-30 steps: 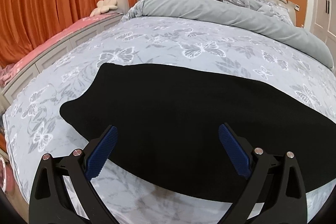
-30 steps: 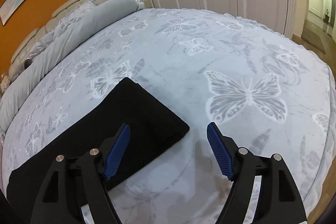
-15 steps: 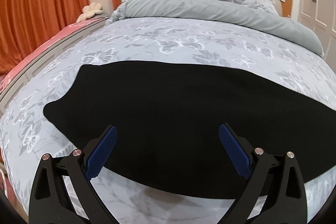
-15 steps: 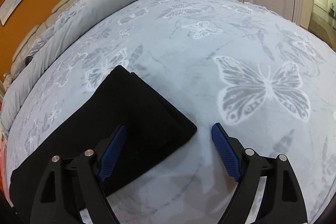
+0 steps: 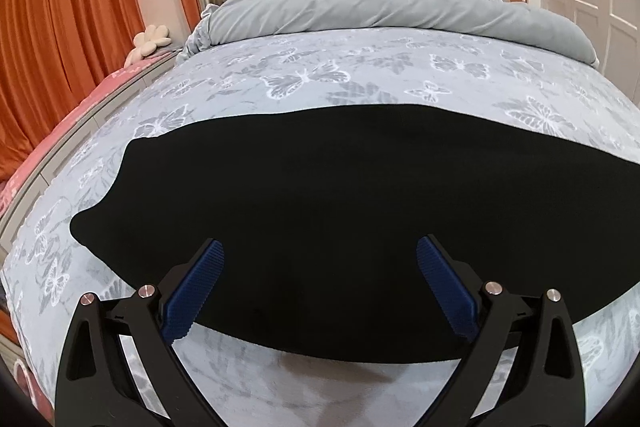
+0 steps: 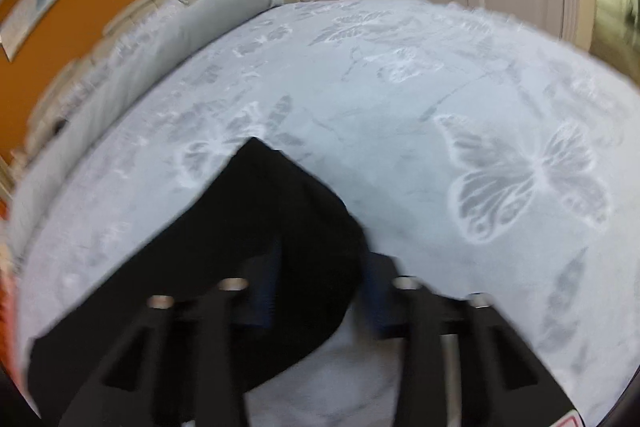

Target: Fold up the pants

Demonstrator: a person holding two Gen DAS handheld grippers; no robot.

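Room: my grey butterfly-print bedspread (image 5: 360,75) lay bare beyond the pants.
Pants: the black fabric pants (image 5: 340,195) stretched flat across it.
Left gripper (image 5: 320,279): gaped wide over their near edge.
Right gripper (image 6: 320,287): was closing around the blurred hem corner.
Surroundings: a rolled grey duvet (image 5: 400,11) at the headboard.

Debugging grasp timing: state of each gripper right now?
Left gripper: open, over the black pants, holding nothing.
Right gripper: jaws closing on the pants' corner; blur hides whether the pads press yet.
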